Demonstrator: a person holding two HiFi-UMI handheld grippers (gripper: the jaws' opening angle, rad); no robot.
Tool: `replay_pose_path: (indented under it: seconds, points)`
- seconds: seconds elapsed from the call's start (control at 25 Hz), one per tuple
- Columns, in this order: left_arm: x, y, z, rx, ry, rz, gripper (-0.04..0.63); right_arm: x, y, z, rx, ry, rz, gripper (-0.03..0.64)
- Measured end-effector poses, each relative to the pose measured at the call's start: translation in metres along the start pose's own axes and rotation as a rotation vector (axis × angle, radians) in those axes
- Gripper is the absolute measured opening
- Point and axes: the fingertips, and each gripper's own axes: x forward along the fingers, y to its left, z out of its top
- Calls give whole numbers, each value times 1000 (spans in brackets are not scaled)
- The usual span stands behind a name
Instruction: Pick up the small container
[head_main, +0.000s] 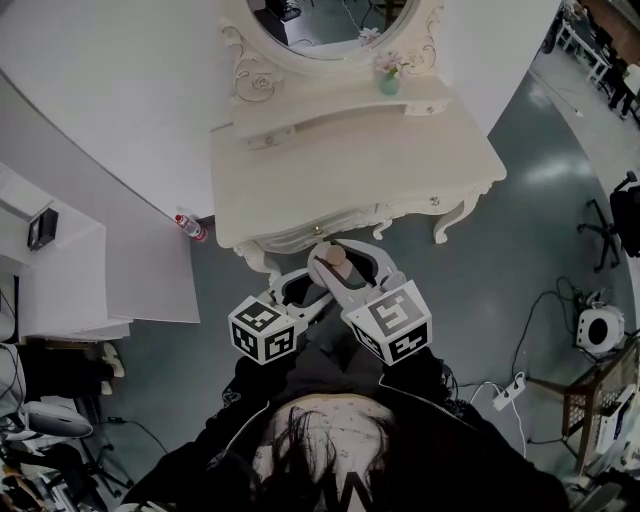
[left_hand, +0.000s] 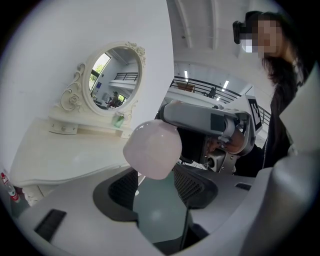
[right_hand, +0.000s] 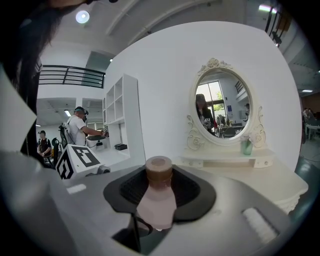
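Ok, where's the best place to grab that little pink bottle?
Probably the little bottle is best squeezed from both sides on its pink body, below the brown cap. The body is wider than the cap end, so the jaws get more to press on. The right gripper holds it just so, cap pointing away.

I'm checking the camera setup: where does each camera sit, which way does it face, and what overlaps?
Head view: on the person's head, looking steeply down at the dressing table; shows left gripper, right gripper.
Left gripper view: on the left gripper, along its open jaws toward the right gripper and mirror.
Right gripper view: on the right gripper, along jaws gripping the small container, toward the mirror.
Shared: all three show the mirror.
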Motion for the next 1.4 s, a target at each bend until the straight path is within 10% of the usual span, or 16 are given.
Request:
replay_pose_path:
  seconds: [1.4]
  points:
    - [-144,4,-59,28,10,-124,213,24,157,-20,-58,30,-119,146]
